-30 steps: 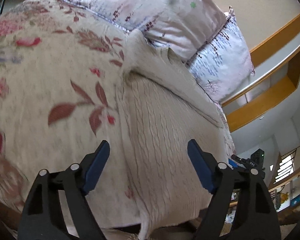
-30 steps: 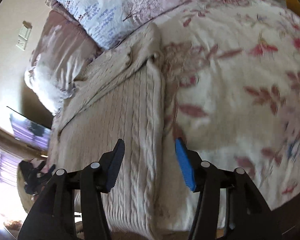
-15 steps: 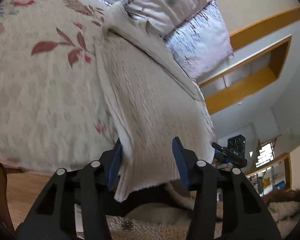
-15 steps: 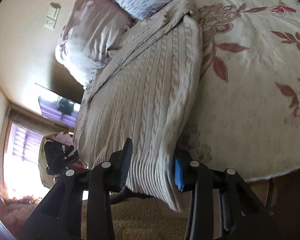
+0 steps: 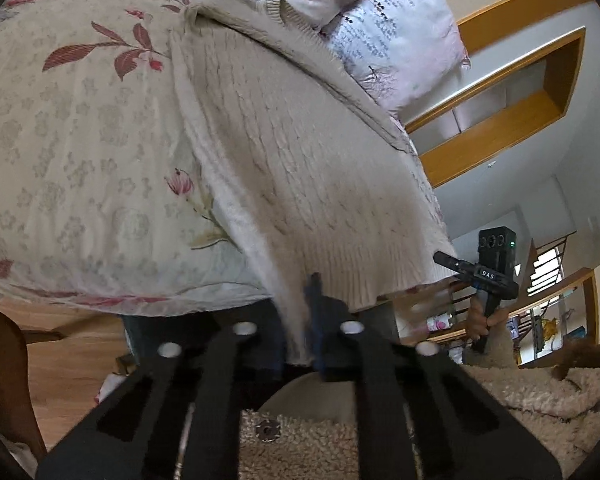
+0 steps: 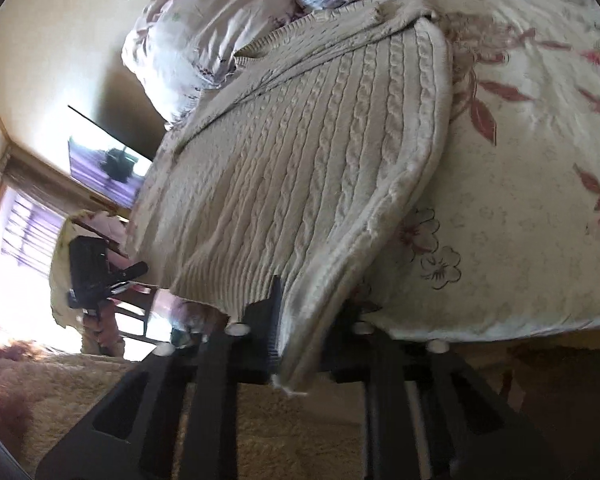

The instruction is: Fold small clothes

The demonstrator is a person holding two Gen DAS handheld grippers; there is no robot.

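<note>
A cream cable-knit sweater [image 5: 284, 168] lies lengthwise on a floral bedspread [image 5: 80, 140], its ribbed hem hanging over the bed's near edge. My left gripper [image 5: 298, 320] is shut on the hem's left corner, the knit pinched between its blue pads. In the right wrist view the same sweater [image 6: 300, 168] runs up toward the pillows, and my right gripper [image 6: 300, 336] is shut on the hem's right corner. Each view shows the other gripper beyond the hem: the right gripper [image 5: 448, 260] and the left gripper [image 6: 134, 270].
Two patterned pillows [image 5: 384, 28] lie at the head of the bed behind the sweater's collar. A shaggy beige rug [image 5: 308, 448] covers the floor below the grippers. A wooden chair leg [image 5: 8, 368] stands at the left. A wall television [image 6: 104, 168] hangs past the bed.
Both grippers came back to the bed's near edge and their jaws shut on the sweater's hem corners. The hem now hangs pinched in both, pulled slightly off the bed.
</note>
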